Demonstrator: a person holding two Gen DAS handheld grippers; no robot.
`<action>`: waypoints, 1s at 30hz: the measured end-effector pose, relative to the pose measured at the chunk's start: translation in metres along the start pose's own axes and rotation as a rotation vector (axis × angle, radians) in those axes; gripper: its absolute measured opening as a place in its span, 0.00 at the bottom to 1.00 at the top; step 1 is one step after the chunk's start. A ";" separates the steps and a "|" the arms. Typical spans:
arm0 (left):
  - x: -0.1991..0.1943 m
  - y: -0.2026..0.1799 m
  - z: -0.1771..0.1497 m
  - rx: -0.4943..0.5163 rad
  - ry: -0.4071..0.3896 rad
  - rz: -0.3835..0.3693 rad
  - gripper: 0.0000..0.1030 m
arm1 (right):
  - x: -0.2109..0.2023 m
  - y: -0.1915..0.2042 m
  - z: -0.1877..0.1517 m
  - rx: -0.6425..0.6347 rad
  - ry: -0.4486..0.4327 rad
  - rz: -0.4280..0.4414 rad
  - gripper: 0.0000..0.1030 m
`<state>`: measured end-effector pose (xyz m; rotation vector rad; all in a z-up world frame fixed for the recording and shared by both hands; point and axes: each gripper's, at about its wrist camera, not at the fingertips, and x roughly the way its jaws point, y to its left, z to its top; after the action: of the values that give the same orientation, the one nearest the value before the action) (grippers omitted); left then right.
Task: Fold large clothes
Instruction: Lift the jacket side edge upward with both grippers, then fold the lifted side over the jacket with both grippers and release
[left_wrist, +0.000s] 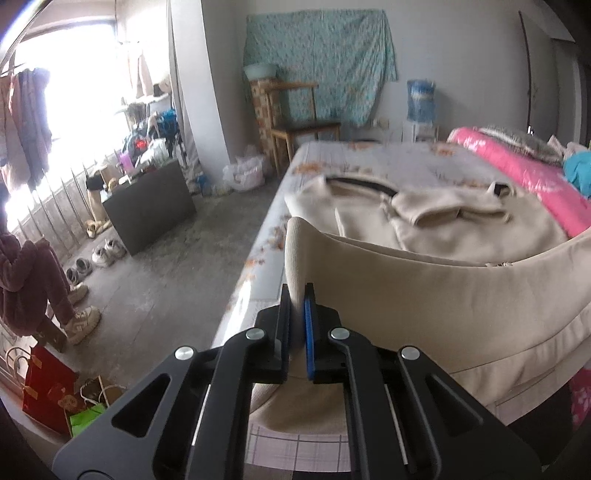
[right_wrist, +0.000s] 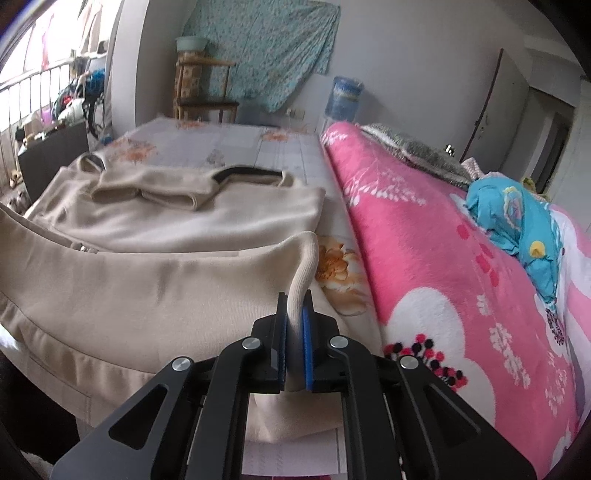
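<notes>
A large beige sweatshirt lies spread on the bed, its sleeves folded across the chest at the far end. My left gripper is shut on the left corner of its ribbed hem, which stands up between the pads. In the right wrist view my right gripper is shut on the hem's right corner. The hem edge hangs lifted between the two grippers, above the rest of the sweatshirt. The collar shows a dark lining at the far end.
The bed carries a flowered sheet. A pink blanket with a blue cloth on it lies along the right. Left of the bed are the floor, a dark box, shoes, bags and a seated person. A wooden chair stands beyond.
</notes>
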<state>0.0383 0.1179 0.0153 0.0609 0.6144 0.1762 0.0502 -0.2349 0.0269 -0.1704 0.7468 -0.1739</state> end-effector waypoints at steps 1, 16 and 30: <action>-0.004 0.000 0.003 -0.003 -0.010 0.000 0.06 | -0.004 -0.001 0.001 0.004 -0.009 -0.001 0.07; 0.006 -0.001 0.033 -0.022 -0.068 0.021 0.06 | -0.001 -0.002 0.037 0.013 -0.106 -0.026 0.07; 0.095 -0.012 0.028 -0.015 0.105 0.005 0.06 | 0.069 -0.003 0.044 0.053 -0.003 0.004 0.07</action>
<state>0.1330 0.1234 -0.0171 0.0393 0.7180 0.1899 0.1296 -0.2490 0.0140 -0.1190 0.7388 -0.1889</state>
